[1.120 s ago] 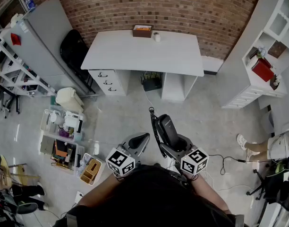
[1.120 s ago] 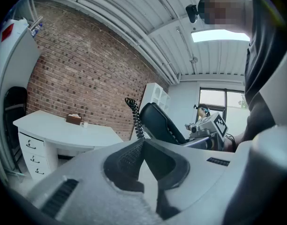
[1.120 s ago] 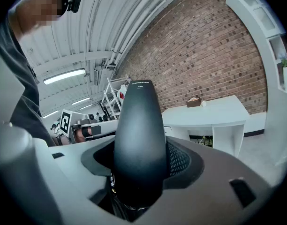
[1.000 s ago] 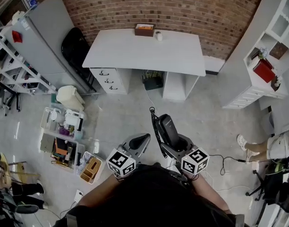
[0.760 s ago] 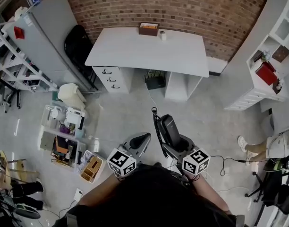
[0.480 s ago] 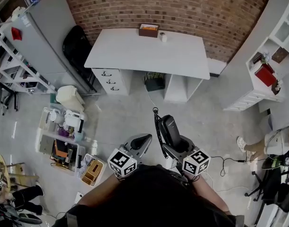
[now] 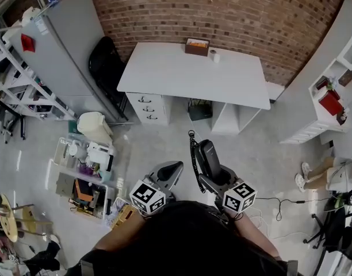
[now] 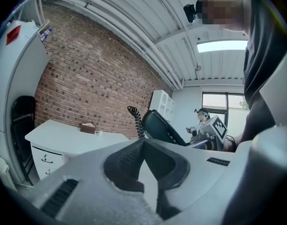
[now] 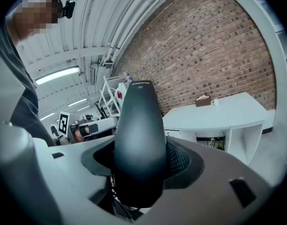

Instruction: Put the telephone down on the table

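Over the past second the floor clutter (image 7: 87, 171) at the left has shifted in the head view. The white surface (image 7: 182, 76) ahead has slid to the right and come a little closer. Both claws keep the same place in front of the body, so the person appears to be walking toward the surface with the load in hand.

The left claw (image 7: 172, 169) is held out level, its jaws closed together with nothing in them. Just to its right, the right claw (image 7: 213, 176) tilts slightly downward and is clamped on the black telephone (image 7: 208, 158). The handset stands up between the jaws, and its coiled cord (image 7: 192, 154) trails on the left side.

The telephone is over bare floor (image 7: 159, 137), well apart from the surface, so the put-down has not begun. A small brown box (image 7: 197, 46) and a white cup (image 7: 214, 55) sit at the surface's far edge.
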